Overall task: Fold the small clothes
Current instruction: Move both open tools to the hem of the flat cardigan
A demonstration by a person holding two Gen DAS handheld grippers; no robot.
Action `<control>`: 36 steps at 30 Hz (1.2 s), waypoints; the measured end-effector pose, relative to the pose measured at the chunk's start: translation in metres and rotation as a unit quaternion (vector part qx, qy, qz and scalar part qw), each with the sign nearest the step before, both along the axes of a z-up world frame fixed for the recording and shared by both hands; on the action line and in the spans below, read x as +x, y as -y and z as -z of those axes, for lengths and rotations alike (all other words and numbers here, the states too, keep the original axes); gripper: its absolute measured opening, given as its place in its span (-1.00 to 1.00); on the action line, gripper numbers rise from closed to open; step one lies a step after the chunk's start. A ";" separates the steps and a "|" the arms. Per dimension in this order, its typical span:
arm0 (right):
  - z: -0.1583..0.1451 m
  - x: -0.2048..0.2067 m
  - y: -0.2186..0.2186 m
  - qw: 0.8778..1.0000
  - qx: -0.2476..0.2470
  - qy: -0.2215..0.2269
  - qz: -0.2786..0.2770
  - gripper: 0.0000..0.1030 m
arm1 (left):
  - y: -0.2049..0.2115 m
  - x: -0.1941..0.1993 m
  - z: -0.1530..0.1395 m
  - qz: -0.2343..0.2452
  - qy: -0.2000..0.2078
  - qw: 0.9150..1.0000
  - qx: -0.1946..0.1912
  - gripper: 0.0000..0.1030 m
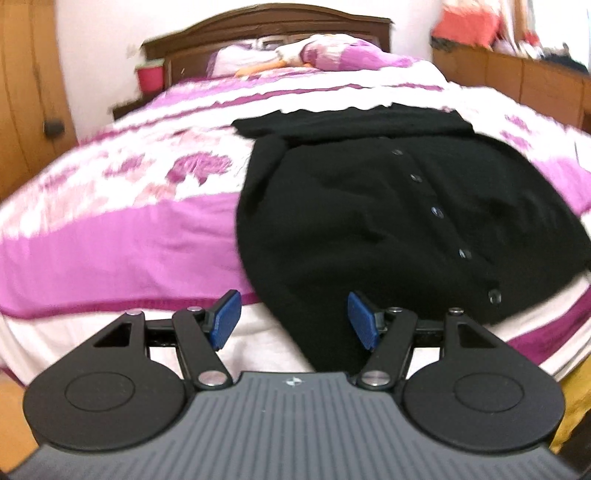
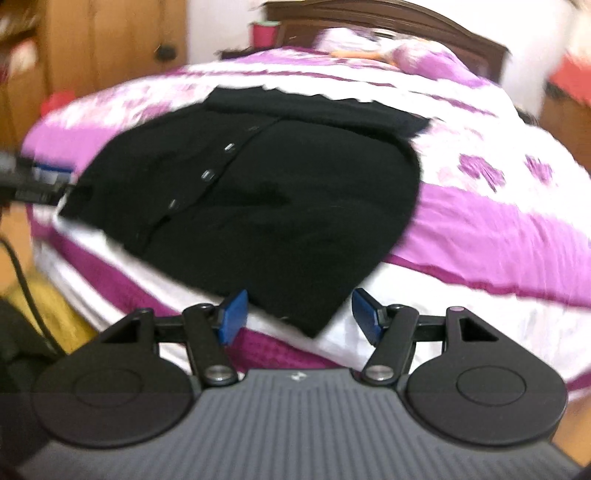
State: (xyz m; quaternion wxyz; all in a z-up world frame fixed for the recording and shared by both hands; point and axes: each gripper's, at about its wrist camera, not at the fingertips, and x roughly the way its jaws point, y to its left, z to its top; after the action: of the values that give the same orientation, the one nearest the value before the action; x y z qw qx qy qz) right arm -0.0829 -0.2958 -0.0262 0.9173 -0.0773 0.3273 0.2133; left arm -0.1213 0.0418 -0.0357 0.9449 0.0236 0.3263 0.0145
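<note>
A black buttoned cardigan (image 1: 388, 221) lies flat on the bed, its button row running down the middle and its sleeves folded across the top. It also shows in the right wrist view (image 2: 266, 206). My left gripper (image 1: 293, 319) is open, its blue pads on either side of the cardigan's lower left edge at the foot of the bed. My right gripper (image 2: 295, 317) is open, its pads either side of the cardigan's lower right corner. The left gripper also shows at the far left of the right wrist view (image 2: 40, 184), at the cardigan's other lower corner.
The bed has a pink, purple and white floral cover (image 1: 129, 206) and a dark wooden headboard (image 1: 266, 26). Pillows (image 1: 332, 55) lie at the head. A red container (image 1: 149, 75) stands on the bedside table. Wooden wardrobe (image 1: 26, 92) left, wooden cabinets (image 1: 517, 77) right.
</note>
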 end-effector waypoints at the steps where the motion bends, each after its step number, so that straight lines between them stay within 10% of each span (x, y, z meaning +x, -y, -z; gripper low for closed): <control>1: -0.001 0.003 0.007 1.000 0.022 -0.006 0.011 0.25 | -0.006 0.002 0.000 -0.008 -0.003 1.000 -0.015 0.34; 8: 0.017 0.022 0.014 0.993 0.103 -0.055 0.030 0.29 | -0.024 0.016 0.014 -0.010 -0.032 0.993 -0.109 0.34; 23: 0.016 0.027 0.032 0.971 0.222 -0.075 0.046 0.30 | -0.015 0.024 0.024 0.042 -0.028 0.981 -0.186 0.32; 36: 0.028 0.041 0.024 0.966 0.221 -0.102 0.085 0.29 | -0.014 0.035 0.037 0.037 -0.054 0.980 -0.190 0.29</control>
State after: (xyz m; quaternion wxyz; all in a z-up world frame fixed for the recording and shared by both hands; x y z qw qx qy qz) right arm -0.0417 -0.3194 -0.0539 0.8881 0.1778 0.3691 0.2085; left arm -0.0859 0.0560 -0.0730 0.9131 -0.1433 0.3723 -0.0841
